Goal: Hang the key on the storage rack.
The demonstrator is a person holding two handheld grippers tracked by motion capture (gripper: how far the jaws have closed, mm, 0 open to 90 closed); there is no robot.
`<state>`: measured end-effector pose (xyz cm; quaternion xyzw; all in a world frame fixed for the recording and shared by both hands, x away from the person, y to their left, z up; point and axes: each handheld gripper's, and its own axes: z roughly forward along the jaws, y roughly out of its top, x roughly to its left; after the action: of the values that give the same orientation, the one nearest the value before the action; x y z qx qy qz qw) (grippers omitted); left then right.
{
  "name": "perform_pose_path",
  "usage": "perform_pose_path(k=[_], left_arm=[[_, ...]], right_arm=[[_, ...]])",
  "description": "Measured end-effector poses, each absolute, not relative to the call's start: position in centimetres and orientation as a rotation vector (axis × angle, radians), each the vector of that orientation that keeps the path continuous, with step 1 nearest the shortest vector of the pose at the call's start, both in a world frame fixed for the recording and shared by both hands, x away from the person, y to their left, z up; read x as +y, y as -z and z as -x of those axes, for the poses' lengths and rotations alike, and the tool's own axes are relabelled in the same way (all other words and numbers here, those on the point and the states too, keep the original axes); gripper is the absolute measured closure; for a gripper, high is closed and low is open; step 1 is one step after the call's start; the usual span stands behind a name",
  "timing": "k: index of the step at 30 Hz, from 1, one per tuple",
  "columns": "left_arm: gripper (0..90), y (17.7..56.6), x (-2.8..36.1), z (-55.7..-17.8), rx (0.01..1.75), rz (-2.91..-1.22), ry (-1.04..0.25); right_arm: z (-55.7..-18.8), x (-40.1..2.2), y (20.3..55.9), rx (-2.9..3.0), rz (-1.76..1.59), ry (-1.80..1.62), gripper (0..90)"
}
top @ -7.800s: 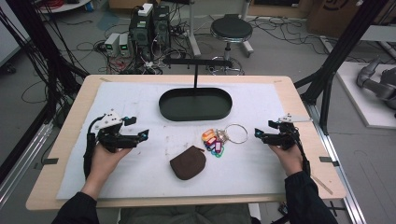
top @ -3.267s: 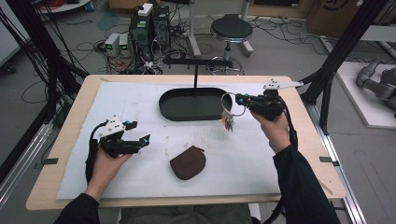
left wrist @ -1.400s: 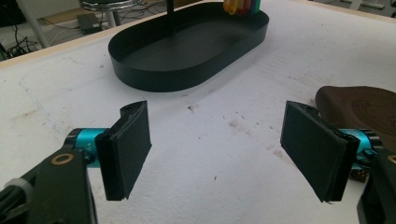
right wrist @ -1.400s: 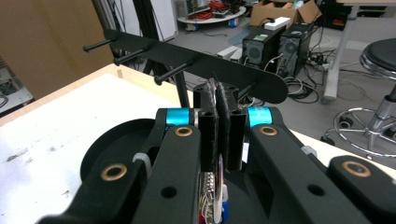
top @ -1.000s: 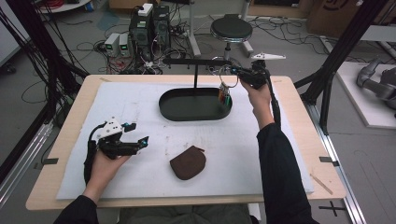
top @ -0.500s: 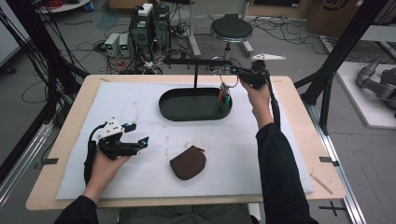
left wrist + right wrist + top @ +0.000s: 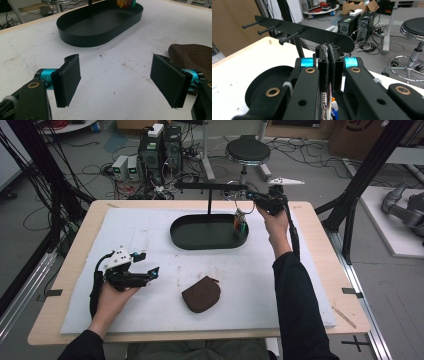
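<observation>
In the high view, the right gripper [image 7: 256, 200] is raised near the right end of the rack [image 7: 210, 186], a black bar on a thin post that rises from the oval tray [image 7: 181, 236]. It is clenched on the ring of a bunch of keys [image 7: 240, 220], so the coloured tags hang free just under the bar's end, over the right end of the tray. It is held at bar height probably because the ring must go on one of the pegs; it is not yet on one. The left gripper [image 7: 150, 272] rests low on the tabletop [image 7: 150, 227], well in front and left of the tray, released and holding nothing. A brown pouch [image 7: 201, 294], rounded and leather-like, lies in front of the tray.

In the left gripper view, the two flat matte pads stand wide apart over the white, slightly scratched cover. The tray [image 7: 82, 41] has a low, smooth, thin wall. The pouch [image 7: 192, 56] shows a stitched pattern.

In the right gripper view, the rough pads are pressed together on a thin metal ring, with the keys [image 7: 329, 106] below. The rack [image 7: 312, 31] is a flat plate with round pegs [image 7: 289, 37] that have small heads, just beyond the gripper.
</observation>
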<state>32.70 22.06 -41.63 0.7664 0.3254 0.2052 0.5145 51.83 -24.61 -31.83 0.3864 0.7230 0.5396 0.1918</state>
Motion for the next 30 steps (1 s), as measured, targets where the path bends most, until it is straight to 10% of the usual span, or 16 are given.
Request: perform_pose_path(k=[30], left_arm=[[24.3, 41.64, 22.14, -32.55, 0.777, -1.844, -0.495]], right_arm=[[-51.71, -24.75, 31.95, 1.989, -1.127, -1.445, 79.5]])
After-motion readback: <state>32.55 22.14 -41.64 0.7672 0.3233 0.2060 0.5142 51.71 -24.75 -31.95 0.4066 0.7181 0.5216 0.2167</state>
